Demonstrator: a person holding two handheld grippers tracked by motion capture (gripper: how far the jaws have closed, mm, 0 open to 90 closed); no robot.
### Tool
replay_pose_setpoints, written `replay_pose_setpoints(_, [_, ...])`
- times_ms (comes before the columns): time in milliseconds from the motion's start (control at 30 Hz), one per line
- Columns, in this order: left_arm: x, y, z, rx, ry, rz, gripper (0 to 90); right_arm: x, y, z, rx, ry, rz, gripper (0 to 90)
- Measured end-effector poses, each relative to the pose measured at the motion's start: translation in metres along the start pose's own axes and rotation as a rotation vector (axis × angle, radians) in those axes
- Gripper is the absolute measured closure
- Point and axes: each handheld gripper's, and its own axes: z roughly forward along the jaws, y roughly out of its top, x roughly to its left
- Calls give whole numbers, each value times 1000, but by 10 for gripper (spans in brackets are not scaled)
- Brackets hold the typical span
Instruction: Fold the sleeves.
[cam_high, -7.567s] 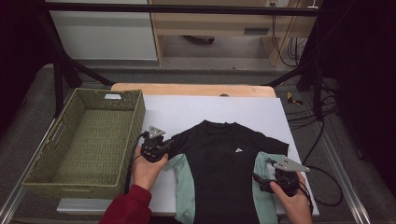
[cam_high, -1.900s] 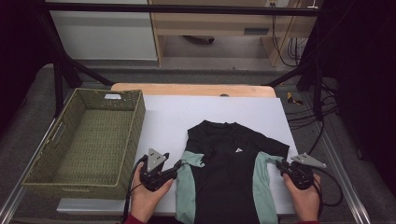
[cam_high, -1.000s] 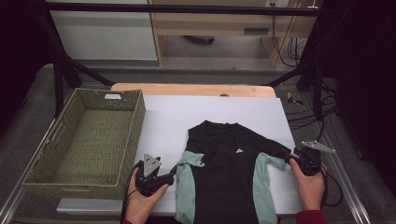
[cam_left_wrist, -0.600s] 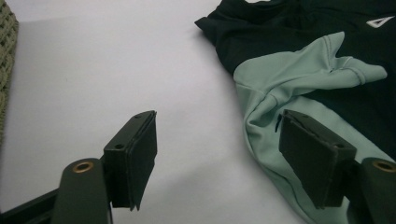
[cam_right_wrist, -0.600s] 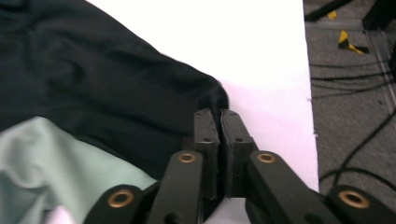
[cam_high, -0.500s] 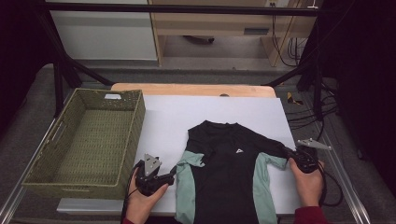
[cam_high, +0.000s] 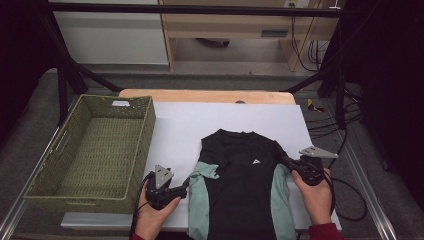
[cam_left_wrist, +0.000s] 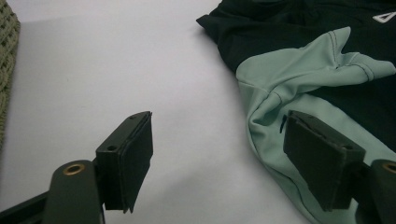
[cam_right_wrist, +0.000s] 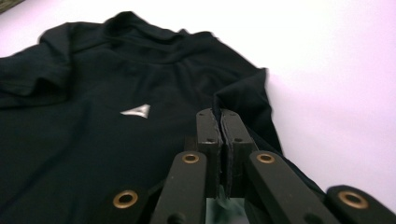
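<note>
A black T-shirt (cam_high: 245, 185) with mint-green side panels lies front up on the white table (cam_high: 175, 125). Its left sleeve is folded in over the mint panel (cam_left_wrist: 308, 84). My left gripper (cam_high: 186, 187) rests at the shirt's left edge. Its jaws have just been opening and stand wide apart (cam_left_wrist: 217, 154), with bare table and the mint hem between them and no pad pressing. My right gripper (cam_high: 286, 161) is at the shirt's right sleeve. It is shut (cam_right_wrist: 218, 116) on the black sleeve edge (cam_right_wrist: 243, 93), which rises into the pads.
A green woven basket (cam_high: 145, 130) stands empty at the table's left, close to my left hand. Bare white table lies beyond the collar and to the shirt's right. Cables hang off the right edge (cam_high: 345, 200).
My right gripper has closed on the right sleeve and shifted left and up, drawing the sleeve inward. The left hand has stayed where it was.
</note>
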Motion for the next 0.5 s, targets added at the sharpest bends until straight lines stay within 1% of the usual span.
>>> replay_pose_setpoints(200, [0,-1,1,5,-4,0,244,20,23,11,31,33,-34,877])
replay_pose_setpoints(333, [0,0,1,4,-5,-2,244,33,37,24,55,33,-45,876])
replay_pose_setpoints(367, [0,0,1,7,-6,-1,244,35,40,27,59,37,-44,877])
replay_pose_setpoints(433, [0,-1,2,9,-7,-4,242,37,45,35,67,59,-20,877])
replay_pose_setpoints(500, [1,-1,2,9,-7,-6,241,40,51,42,74,69,-13,877])
